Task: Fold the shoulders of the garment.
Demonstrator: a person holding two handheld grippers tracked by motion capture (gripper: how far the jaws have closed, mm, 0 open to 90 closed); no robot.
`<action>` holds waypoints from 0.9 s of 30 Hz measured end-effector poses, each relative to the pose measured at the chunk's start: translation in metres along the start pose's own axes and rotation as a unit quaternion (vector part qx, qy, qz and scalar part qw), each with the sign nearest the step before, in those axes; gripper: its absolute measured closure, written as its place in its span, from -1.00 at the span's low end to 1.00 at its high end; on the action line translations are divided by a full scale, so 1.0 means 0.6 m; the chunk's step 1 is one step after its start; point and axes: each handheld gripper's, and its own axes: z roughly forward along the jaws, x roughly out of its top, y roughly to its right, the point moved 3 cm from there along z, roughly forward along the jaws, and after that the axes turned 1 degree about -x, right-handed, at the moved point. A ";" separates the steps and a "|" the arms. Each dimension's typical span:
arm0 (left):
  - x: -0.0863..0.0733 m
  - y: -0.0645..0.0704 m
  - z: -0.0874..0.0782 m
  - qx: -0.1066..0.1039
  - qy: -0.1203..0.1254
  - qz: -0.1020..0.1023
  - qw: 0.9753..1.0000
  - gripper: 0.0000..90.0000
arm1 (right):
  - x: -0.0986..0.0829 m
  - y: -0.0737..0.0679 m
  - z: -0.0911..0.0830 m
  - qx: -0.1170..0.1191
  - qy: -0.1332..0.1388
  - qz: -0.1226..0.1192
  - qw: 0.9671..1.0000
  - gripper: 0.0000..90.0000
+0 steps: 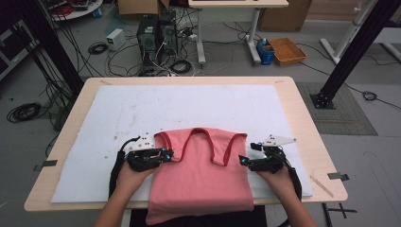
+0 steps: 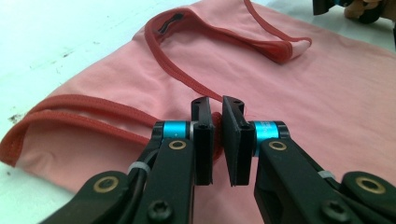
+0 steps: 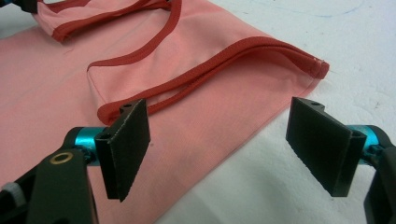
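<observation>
On my left, the left gripper sits at the top's left edge, jaws pinched nearly together on the red armhole trim; in its own view a fold of that trim shows between the pads. The pink top lies flat on the white mat, straps pointing away from me, its hem hanging over the table's near edge. On my right, the right gripper hovers at the top's right edge with jaws spread wide, one pad over the fabric, the other over bare mat, holding nothing.
</observation>
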 end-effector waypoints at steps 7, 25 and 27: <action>-0.016 0.011 0.000 -0.002 -0.035 -0.001 0.999 0.84 | 0.000 0.002 0.001 0.004 -0.002 0.003 1.000 -0.52; 0.005 -0.016 -0.021 0.063 0.022 -0.022 0.998 -0.30 | 0.001 0.003 0.001 0.001 -0.006 0.006 1.000 -0.52; 0.005 -0.025 -0.029 0.067 0.038 -0.031 0.997 -0.35 | 0.001 0.004 0.000 0.005 -0.004 0.011 1.000 -0.52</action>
